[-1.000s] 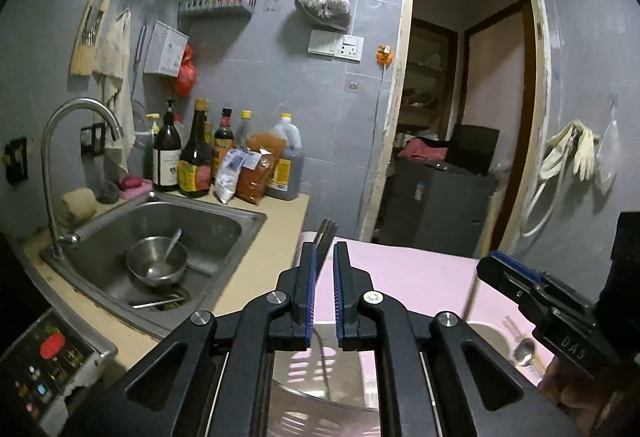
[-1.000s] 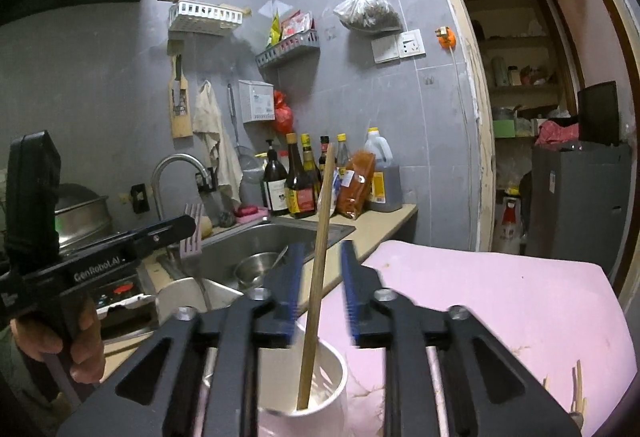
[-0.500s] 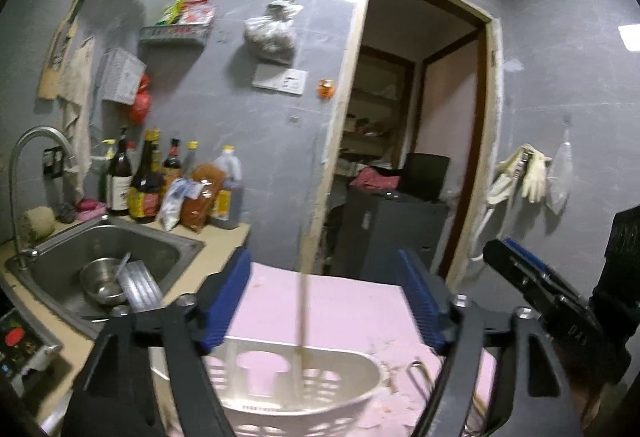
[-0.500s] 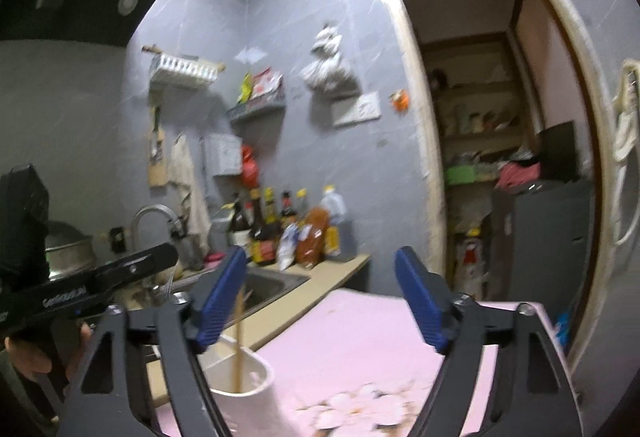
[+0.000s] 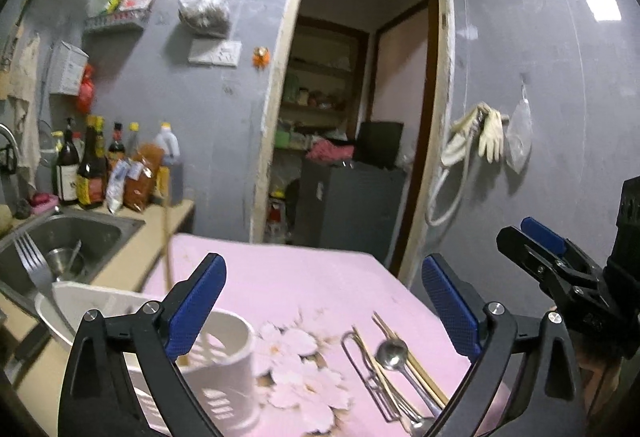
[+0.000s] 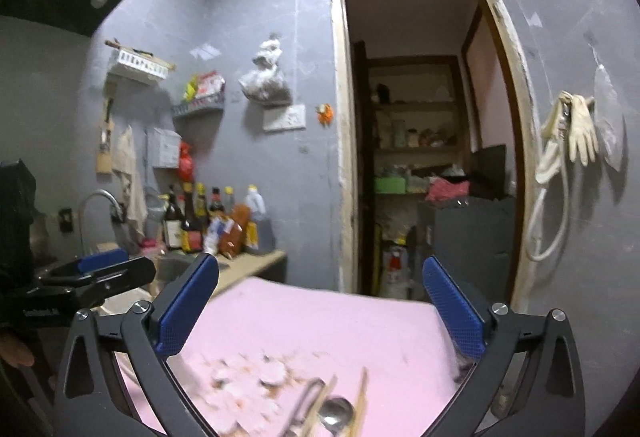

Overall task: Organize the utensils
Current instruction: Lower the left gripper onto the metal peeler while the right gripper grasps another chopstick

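Note:
A white slotted utensil holder (image 5: 224, 369) stands on the pink table cloth (image 5: 300, 277) at lower left. A fork (image 5: 34, 265) and a wooden chopstick (image 5: 168, 265) stand in it. To its right lies a loose pile with a metal spoon (image 5: 394, 351), more chopsticks (image 5: 420, 369) and a wire utensil (image 5: 360, 365). My left gripper (image 5: 324, 309) hangs above the table, its jaws opening wide with nothing between them. My right gripper (image 6: 320, 309) is likewise opening and empty, above the spoon (image 6: 336, 413) and chopsticks (image 6: 362, 397). Each gripper shows in the other's view: the right one (image 5: 536, 249), the left one (image 6: 104, 269).
A steel sink (image 5: 80, 233) holding a bowl adjoins the table on the left, with sauce bottles (image 5: 92, 165) behind it on the counter. An open doorway (image 5: 360, 117) lies straight ahead. Gloves and a hose (image 5: 480, 133) hang on the right wall.
The left gripper let go of the fork and the right one let go of the chopstick; both now stand in the holder. Both grippers opened wide and swung right toward the loose pile.

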`<action>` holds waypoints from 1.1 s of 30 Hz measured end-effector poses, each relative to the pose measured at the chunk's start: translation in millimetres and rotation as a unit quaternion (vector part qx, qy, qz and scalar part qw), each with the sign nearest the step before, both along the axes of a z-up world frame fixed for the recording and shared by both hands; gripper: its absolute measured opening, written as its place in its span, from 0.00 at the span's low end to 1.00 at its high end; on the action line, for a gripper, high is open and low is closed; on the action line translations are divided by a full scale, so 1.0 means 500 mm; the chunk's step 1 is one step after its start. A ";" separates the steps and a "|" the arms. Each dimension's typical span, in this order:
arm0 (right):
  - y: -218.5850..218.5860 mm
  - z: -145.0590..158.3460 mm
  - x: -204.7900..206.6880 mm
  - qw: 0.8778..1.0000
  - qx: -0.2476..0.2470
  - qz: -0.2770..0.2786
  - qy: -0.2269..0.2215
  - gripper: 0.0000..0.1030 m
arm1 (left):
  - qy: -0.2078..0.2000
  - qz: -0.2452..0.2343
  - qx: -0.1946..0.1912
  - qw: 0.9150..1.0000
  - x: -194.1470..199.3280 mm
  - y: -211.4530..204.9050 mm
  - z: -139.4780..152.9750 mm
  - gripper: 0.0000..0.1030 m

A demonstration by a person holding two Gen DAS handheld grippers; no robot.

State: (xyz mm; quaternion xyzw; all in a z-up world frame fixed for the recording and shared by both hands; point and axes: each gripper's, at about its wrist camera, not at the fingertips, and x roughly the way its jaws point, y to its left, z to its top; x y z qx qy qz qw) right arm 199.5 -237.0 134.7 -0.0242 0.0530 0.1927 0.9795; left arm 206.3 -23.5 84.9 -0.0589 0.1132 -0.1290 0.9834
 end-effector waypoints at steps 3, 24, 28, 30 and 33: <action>-0.022 -0.022 0.012 0.999 -0.012 -0.017 0.024 1.00 | 0.029 -0.010 0.008 0.999 0.014 -0.023 -0.026 0.93; -0.062 -0.189 0.113 0.962 -0.093 -0.029 0.256 0.58 | 0.247 -0.069 0.050 0.965 0.139 -0.118 -0.185 0.76; -0.054 -0.218 0.125 0.950 -0.105 -0.019 0.294 0.48 | 0.305 -0.100 0.030 0.947 0.180 -0.120 -0.216 0.63; -0.052 -0.227 0.130 0.945 -0.104 -0.012 0.310 0.43 | 0.328 -0.106 0.026 0.938 0.198 -0.118 -0.230 0.54; -0.051 -0.238 0.136 0.939 -0.104 -0.006 0.328 0.37 | 0.348 -0.112 0.017 0.930 0.217 -0.113 -0.243 0.47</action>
